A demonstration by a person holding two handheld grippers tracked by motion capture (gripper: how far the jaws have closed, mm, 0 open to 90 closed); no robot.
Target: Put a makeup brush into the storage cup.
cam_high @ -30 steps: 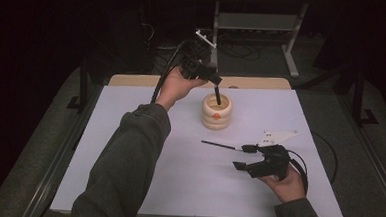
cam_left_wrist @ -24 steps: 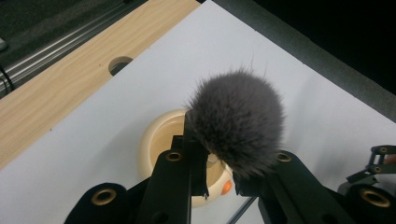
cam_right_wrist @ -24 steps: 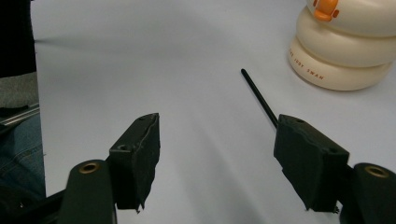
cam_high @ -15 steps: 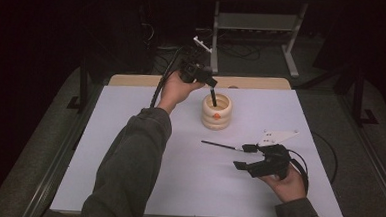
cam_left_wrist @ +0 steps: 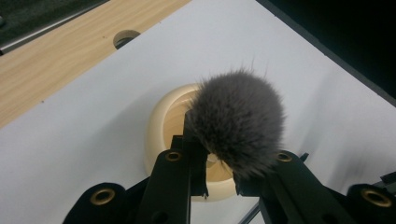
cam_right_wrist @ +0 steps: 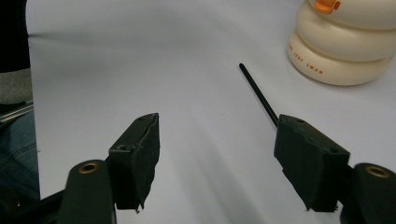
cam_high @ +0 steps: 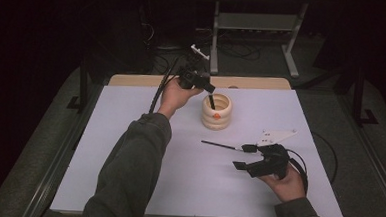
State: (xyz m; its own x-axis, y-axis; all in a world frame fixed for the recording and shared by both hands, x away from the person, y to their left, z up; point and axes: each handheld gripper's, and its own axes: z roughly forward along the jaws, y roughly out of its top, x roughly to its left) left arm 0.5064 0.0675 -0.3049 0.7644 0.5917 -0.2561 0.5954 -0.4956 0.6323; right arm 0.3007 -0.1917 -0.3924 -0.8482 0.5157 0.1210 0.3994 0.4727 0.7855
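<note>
In the high view, the left gripper [cam_high: 208, 91] hangs over the far middle of the white desk [cam_high: 129, 135], pinching a brush [cam_high: 210, 98] whose handle dips into the cream ringed holder [cam_high: 216, 111]. The holder stands well clear of every desk edge, with open surface all around it. Near the right edge, the right gripper [cam_high: 246, 157] rests low beside a thin black stick [cam_high: 219, 145].

In the left gripper view, the fingers [cam_left_wrist: 187, 163] clamp the brush below its grey bristles [cam_left_wrist: 238, 116], above the holder's mouth [cam_left_wrist: 163, 121].

In the right gripper view, the fingers [cam_right_wrist: 135, 154] stand spread with bare desk between them; the stick [cam_right_wrist: 259, 95] lies by the right finger.
</note>
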